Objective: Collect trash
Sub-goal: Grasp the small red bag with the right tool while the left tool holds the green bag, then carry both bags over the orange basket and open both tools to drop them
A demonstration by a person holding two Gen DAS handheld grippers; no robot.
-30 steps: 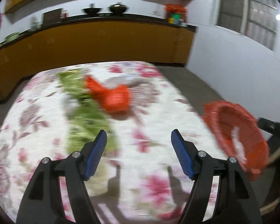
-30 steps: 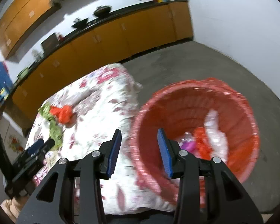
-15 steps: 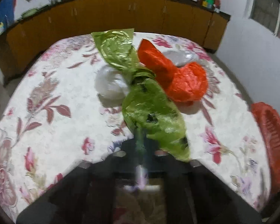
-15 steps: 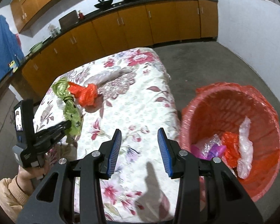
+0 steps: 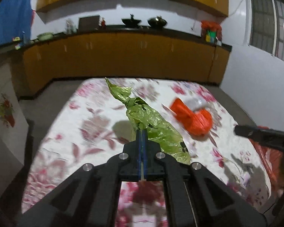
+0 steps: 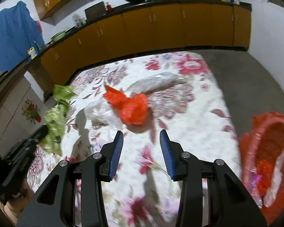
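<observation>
My left gripper (image 5: 142, 132) is shut on a green plastic bag (image 5: 151, 121) and holds it lifted above the floral table (image 5: 89, 124); the bag also shows in the right wrist view (image 6: 55, 121), hanging at the table's left edge. An orange bag (image 6: 130, 106) lies mid-table, with a white bag (image 6: 98, 113) to its left and a clear wrapper (image 6: 153, 82) behind it. My right gripper (image 6: 141, 140) is open and empty, just short of the orange bag. The orange bag (image 5: 195, 119) lies right of the green one.
A red bin (image 6: 268, 151) lined with a red bag stands off the table's right edge, with trash inside. Yellow kitchen cabinets (image 6: 161, 26) run along the back wall. Grey floor (image 6: 246, 79) lies to the right of the table.
My left gripper closed on the green bag and lifted it off the table. My right gripper swung left from the bin toward the orange bag and opened wider.
</observation>
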